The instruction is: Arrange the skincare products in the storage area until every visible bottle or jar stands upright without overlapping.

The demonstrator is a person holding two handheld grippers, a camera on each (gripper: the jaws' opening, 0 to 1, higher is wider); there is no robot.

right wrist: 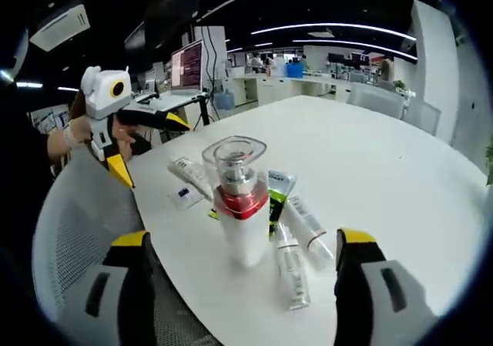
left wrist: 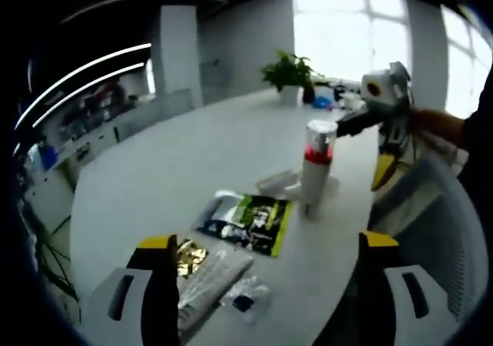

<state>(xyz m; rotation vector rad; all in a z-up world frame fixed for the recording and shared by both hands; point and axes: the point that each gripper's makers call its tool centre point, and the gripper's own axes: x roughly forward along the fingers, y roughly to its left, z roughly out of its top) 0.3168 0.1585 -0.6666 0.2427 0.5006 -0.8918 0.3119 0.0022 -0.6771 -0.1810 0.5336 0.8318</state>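
Skincare items on a white table (right wrist: pixel 385 161): one bottle upright, the rest lying flat.

Right gripper (right wrist: pixel 245 284): jaws spread wide, holding nothing; the white pump bottle (right wrist: pixel 240 207) with a red collar and clear cap stands upright between and just ahead of them, apart from both, its contents not visible through the opaque body. Just beyond it and to its right lie a green-and-black sachet (right wrist: pixel 276 188) and two slim clear tubes (right wrist: pixel 291 273), flat and overlapping one another; a white tube (right wrist: pixel 189 173) lies to the left, further out. Left gripper (left wrist: pixel 266 284): jaws likewise apart and empty; a flat silver pouch (left wrist: pixel 208 277) lies just ahead by its left jaw, the sachet beyond it, the pump bottle further ahead to the right.
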